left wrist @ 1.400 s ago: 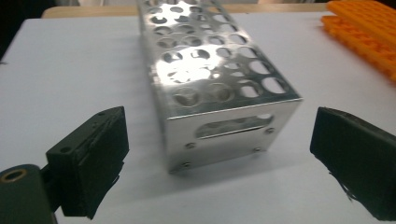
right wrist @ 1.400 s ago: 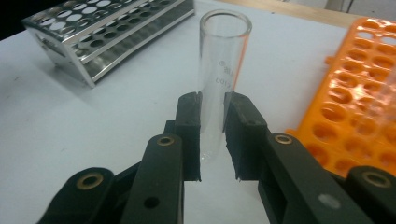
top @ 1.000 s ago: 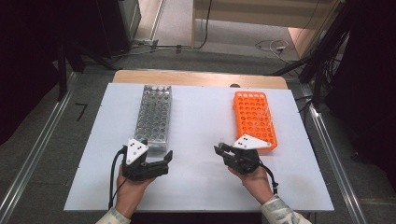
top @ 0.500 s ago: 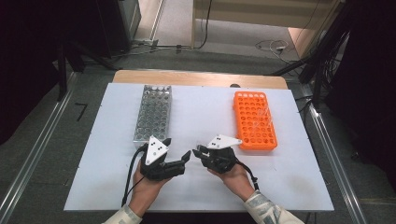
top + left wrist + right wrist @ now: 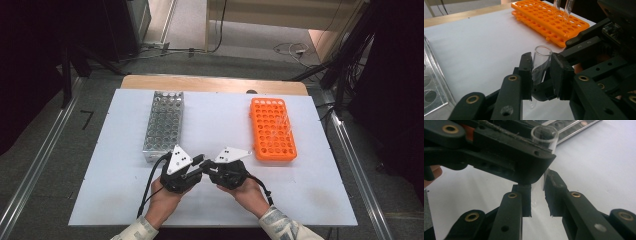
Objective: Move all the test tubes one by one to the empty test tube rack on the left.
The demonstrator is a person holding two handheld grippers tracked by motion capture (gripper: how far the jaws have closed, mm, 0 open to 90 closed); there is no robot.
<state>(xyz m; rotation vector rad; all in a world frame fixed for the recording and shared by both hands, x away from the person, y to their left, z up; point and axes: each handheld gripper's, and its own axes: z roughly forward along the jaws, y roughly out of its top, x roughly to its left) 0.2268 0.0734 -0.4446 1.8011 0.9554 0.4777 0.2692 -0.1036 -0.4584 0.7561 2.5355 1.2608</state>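
Left tongs (image 5: 200, 161): closed on the clear glass tube (image 5: 541, 65) near its open mouth, pads pressing both sides, the jaws having just been closing around it; seen from above, they sit at the front middle of the bench (image 5: 215, 112), tips turned toward the other tongs.
Glass tube: held slightly tilted in the air above the bench, between the two racks, open end up; in the right gripper view its mouth (image 5: 545, 135) rises above the dark jaw of the left tongs.
Right tongs (image 5: 206, 169): jaws drawn in to a narrow gap around the tube's lower part; the right gripper view shows the glass between the pads, and these tongs grip it too, tip to tip with the left pair.
Metal rack (image 5: 164, 124): left of centre, well apart from both tongs; its near corner lies just beyond the left hand (image 5: 161, 196).
Orange rack (image 5: 272, 128): right of centre, a couple of clear tubes standing in its far holes, hard to make out from above.
Open room: bare white surface between the racks and along the front edge on both sides of the hands.
Hidden: the tube's bottom end is blurred behind the pads; from above, the tube itself is too small to tell.
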